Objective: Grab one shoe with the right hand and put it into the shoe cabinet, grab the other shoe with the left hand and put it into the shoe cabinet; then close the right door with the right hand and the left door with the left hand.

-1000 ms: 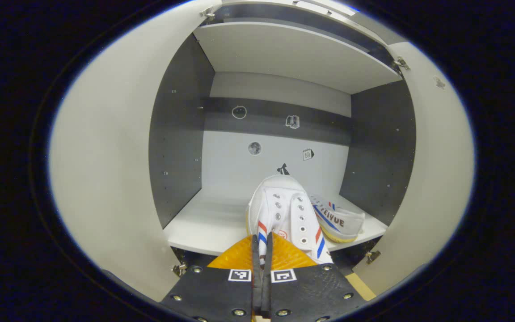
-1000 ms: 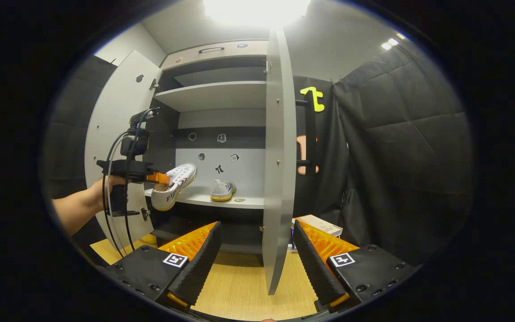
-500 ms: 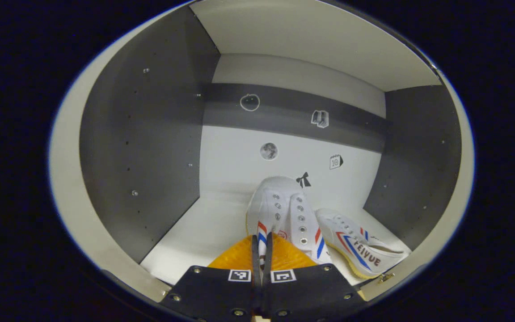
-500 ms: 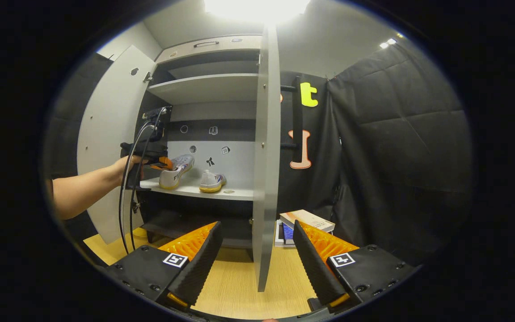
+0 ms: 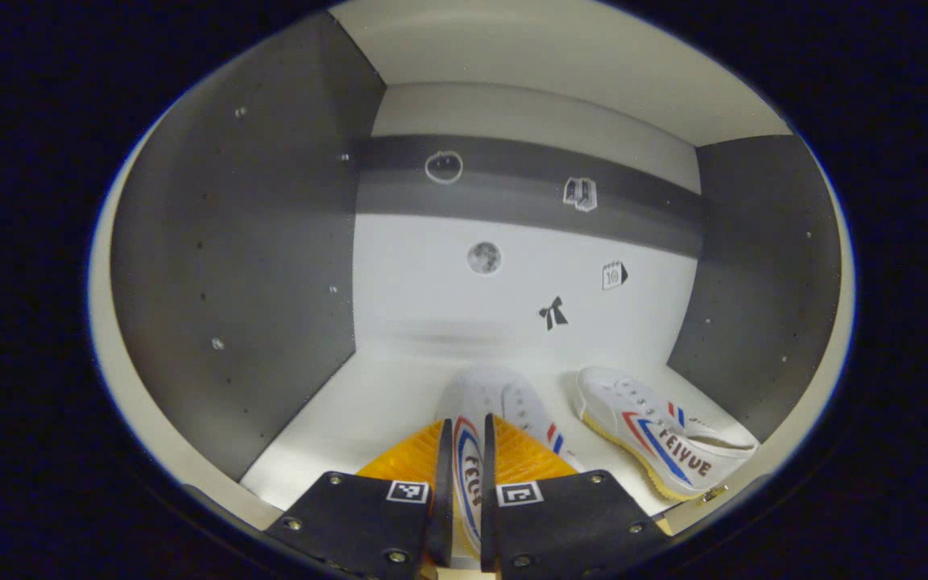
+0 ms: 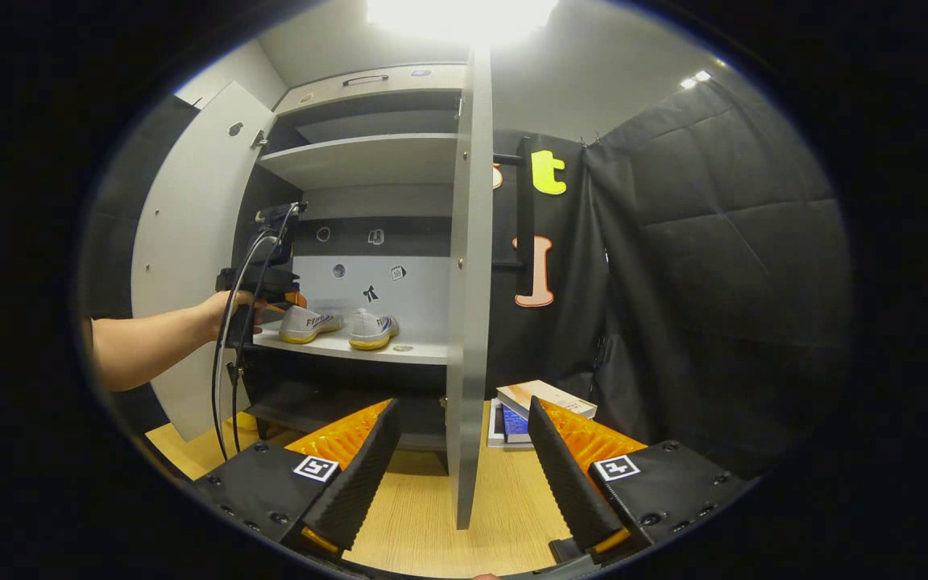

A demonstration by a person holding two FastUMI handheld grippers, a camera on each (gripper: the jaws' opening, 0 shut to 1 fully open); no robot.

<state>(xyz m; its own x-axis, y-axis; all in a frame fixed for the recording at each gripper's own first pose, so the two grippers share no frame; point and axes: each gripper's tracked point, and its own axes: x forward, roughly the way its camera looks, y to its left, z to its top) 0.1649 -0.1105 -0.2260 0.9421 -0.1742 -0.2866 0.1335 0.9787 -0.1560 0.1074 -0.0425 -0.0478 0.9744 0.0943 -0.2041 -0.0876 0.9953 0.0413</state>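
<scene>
Your left gripper (image 5: pixel 461 459) pinches the heel of a white shoe (image 5: pixel 496 411) with red and blue stripes, resting on the cabinet shelf (image 5: pixel 351 411). Just right of it sits the other shoe (image 5: pixel 657 435), yellow-soled, side lettered "FEIYUE". Your right gripper (image 6: pixel 456 475) hangs open, empty, before the right door (image 6: pixel 468 282).

Cabinet shelf (image 5: pixel 367 411) bears two shoes (image 5: pixel 657 435) (side by side, apart).
</scene>
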